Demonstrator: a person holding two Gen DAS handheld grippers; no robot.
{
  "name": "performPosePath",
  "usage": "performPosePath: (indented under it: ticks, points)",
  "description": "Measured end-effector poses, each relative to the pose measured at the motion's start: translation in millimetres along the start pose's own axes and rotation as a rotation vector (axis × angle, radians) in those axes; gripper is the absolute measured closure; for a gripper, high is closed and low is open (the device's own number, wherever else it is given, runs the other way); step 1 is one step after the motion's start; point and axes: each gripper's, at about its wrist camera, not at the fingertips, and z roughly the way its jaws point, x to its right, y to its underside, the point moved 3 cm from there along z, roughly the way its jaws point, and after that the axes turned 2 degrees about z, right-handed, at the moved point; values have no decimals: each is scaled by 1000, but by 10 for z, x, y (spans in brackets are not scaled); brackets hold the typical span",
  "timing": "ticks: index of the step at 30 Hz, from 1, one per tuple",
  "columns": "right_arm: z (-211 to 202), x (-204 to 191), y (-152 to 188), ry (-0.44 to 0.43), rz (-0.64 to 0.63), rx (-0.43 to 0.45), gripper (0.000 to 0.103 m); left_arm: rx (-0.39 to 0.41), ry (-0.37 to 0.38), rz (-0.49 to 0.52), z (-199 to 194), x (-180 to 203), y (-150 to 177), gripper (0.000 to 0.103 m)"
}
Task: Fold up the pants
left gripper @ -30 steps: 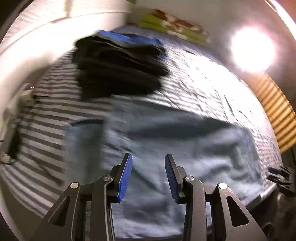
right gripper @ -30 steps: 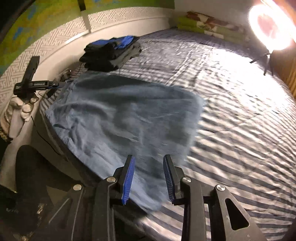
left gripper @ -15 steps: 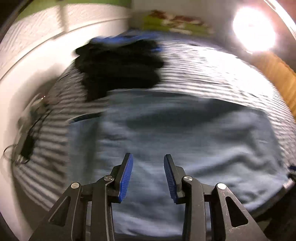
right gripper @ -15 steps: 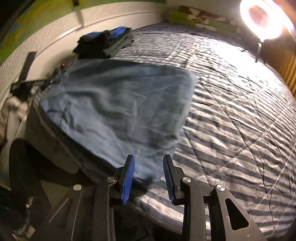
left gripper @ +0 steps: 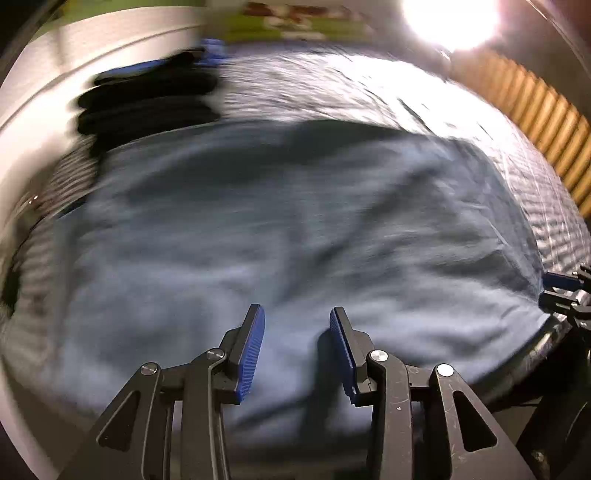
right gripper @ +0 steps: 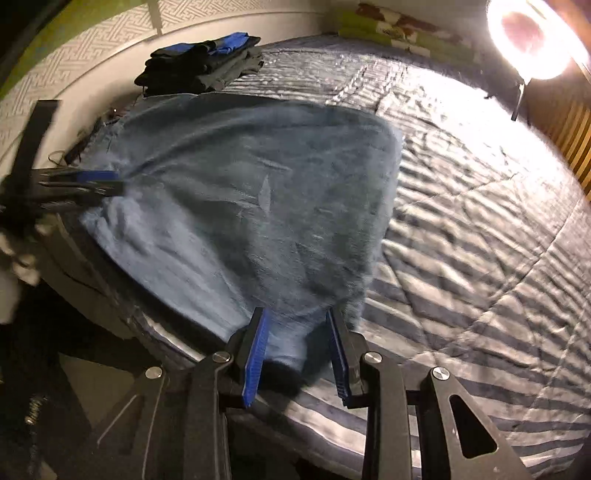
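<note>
Light blue pants [left gripper: 295, 221] lie spread flat on the striped bed cover [right gripper: 461, 221], reaching the bed's near edge. My left gripper [left gripper: 295, 312] hovers over their middle, its jaws opening, with nothing pinched between the blue pads. The left wrist view is blurred. My right gripper [right gripper: 297, 312] stands open low over the near right corner of the pants [right gripper: 240, 184], with cloth lying under the gap between its fingers. Each gripper shows in the other's view: the left gripper [right gripper: 110, 182] at the pants' left side, the right gripper [left gripper: 554, 284] at their right edge.
A stack of folded dark and blue clothes [right gripper: 199, 66] sits at the bed's far left, beside the white wall. A bright ring lamp [right gripper: 532, 37] stands far right and green pillows [right gripper: 399, 33] at the head. The bed's edge drops off below the grippers.
My left gripper has slid across and down over the pants, which now fill its view. My right gripper has sunk toward the pants' near corner. Neither has taken hold of anything.
</note>
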Motion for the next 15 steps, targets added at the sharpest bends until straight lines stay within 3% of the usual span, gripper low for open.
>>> performPosePath:
  ticks: [3,6,9,11,15]
  points:
    - [-124,-25,-48,-3,-17,29,74,46,-39,-175,-314,-656,146,48]
    - [-161,-15,-110,-11,-19,39,71,45,-89,-344,-456,-1366,315,43]
    - [-156,12,-157,-47,18,38,70,-4,-1,-467,-360,-1809,377,29]
    - [-167,-54,-174,-70,9,37,68,-45,44,-493,-256,-1904,383,29]
    - [-242,-315,-145,-77,-127,70,59,-117,85,-458,-52,-1768,369,28]
